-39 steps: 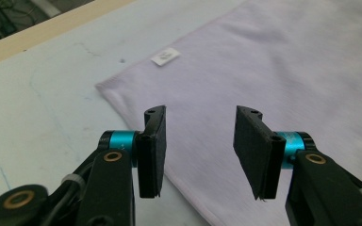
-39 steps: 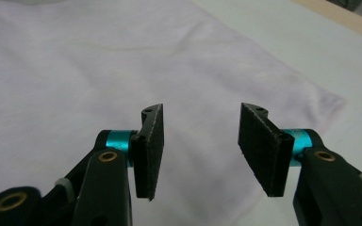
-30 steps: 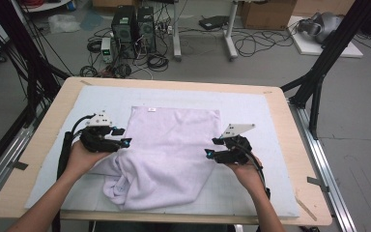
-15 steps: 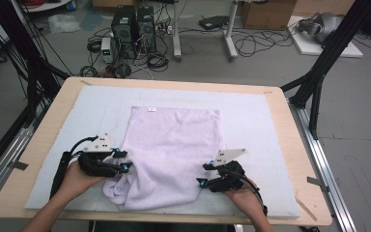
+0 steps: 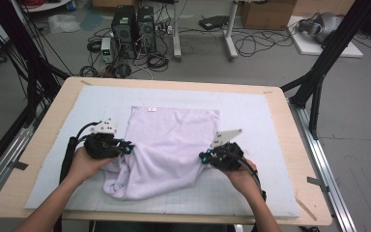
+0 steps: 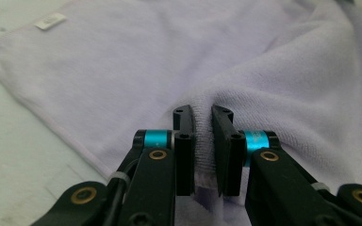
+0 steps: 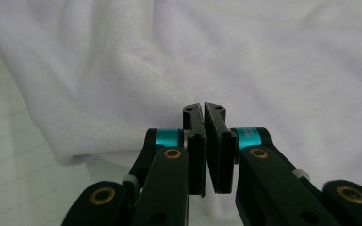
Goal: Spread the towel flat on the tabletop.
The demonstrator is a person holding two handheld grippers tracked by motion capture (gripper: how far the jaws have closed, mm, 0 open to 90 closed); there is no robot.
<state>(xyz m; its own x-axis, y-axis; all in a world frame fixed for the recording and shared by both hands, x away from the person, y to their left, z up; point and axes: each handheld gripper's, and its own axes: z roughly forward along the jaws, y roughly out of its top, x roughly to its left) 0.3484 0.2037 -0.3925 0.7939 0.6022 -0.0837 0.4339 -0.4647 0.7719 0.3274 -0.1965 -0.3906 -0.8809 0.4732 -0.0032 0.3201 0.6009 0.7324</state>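
Note:
A lavender towel (image 5: 174, 140) lies on the pale mat (image 5: 256, 121), flat at the far end and bunched at its near left corner (image 5: 118, 186). A small white label (image 5: 151, 109) sits near its far edge. My left gripper (image 5: 127, 147) is at the towel's left side, shut on a raised fold of the towel (image 6: 122, 75) that shows between the jaws. My right gripper (image 5: 204, 156) is at the towel's right edge, its jaws pressed together with the towel (image 7: 264, 61) draped right at their tips. In the left gripper view the label (image 6: 50, 20) shows at the upper left.
The mat covers a wooden table (image 5: 299, 145), with bare wood at its rim. Behind the table, computer towers (image 5: 134, 26) and loose cables (image 5: 256, 43) lie on the floor. Black frame legs (image 5: 319, 77) stand at the right, and more at the left.
Both grippers dipped toward the near edge half a second ago and have since moved back away from it, dragging the towel's near part, which now bunches at the near left.

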